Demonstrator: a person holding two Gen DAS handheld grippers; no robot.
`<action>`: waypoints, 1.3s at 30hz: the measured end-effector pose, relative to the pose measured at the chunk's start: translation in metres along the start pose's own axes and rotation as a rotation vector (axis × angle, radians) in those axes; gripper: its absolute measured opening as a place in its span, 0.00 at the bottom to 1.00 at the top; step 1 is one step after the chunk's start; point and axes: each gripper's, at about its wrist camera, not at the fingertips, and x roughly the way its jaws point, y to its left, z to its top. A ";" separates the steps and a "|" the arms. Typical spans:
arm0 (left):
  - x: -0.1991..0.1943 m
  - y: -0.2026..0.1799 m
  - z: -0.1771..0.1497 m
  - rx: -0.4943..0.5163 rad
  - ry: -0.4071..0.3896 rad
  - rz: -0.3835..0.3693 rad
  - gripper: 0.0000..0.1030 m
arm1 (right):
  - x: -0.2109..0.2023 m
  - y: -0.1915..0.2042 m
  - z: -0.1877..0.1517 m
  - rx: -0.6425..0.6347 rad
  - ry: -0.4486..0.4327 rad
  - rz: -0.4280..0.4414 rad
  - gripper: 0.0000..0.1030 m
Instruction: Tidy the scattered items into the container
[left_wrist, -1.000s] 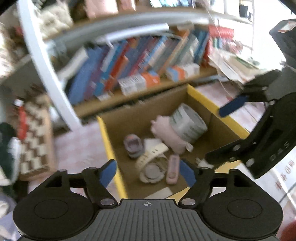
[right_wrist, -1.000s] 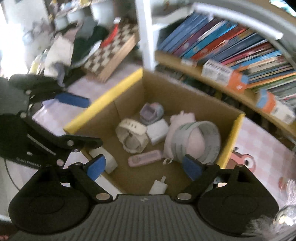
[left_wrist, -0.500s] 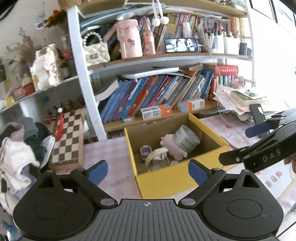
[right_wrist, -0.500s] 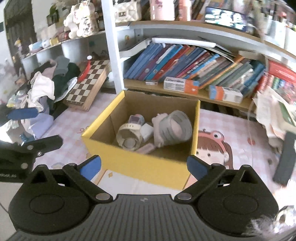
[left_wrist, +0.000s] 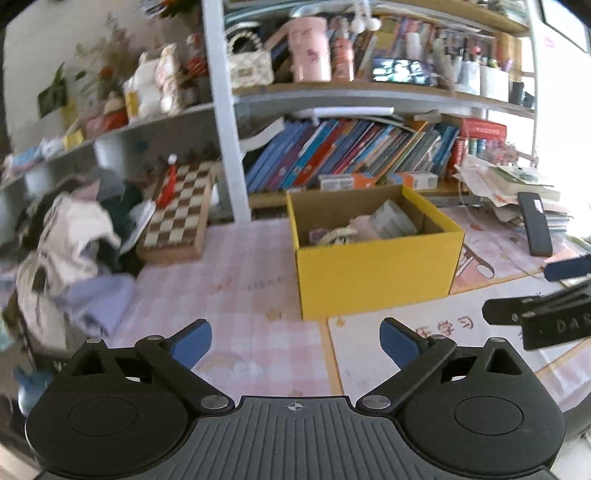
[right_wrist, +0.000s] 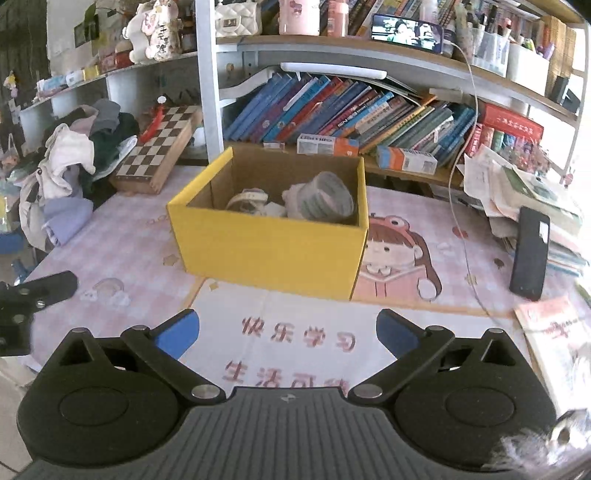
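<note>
The left gripper (left_wrist: 295, 341) hangs over the pink checked table mat (left_wrist: 240, 288), its blue-padded jaws spread wide with nothing between them. The right gripper (right_wrist: 287, 332) hangs over the white printed panel (right_wrist: 295, 332) of the mat; its jaws are opening, and nothing lies between them.

The yellow cardboard box (right_wrist: 269, 247) stands on the mat beyond both grippers, near the bookshelf (right_wrist: 332, 107) at the far side. Both grippers are well apart from the box. Inside the box lie a grey striped roll (right_wrist: 325, 199), a pink soft item (left_wrist: 364, 225) touching the roll, and a cream watch band (right_wrist: 245, 197) to the left of them. Other small contents are too indistinct to identify.

Left of the box, a chessboard (right_wrist: 162, 144) leans against the shelf upright, with a pile of clothes (right_wrist: 70, 162) beside it at the far left. Right of the box, a black phone (right_wrist: 530, 254) rests tilted against a stack of papers (right_wrist: 517, 184). In the left wrist view the right gripper shows at the right edge; in the right wrist view the left gripper shows at the left edge.
</note>
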 end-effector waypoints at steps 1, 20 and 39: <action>-0.001 -0.001 -0.005 -0.009 0.006 0.004 0.96 | -0.003 0.002 -0.005 0.006 -0.002 -0.001 1.00; -0.021 -0.030 -0.061 0.000 0.098 0.032 1.00 | -0.023 0.015 -0.074 0.024 0.070 -0.014 1.00; -0.034 -0.033 -0.071 -0.009 0.127 0.024 1.00 | -0.037 0.018 -0.087 0.036 0.078 0.003 1.00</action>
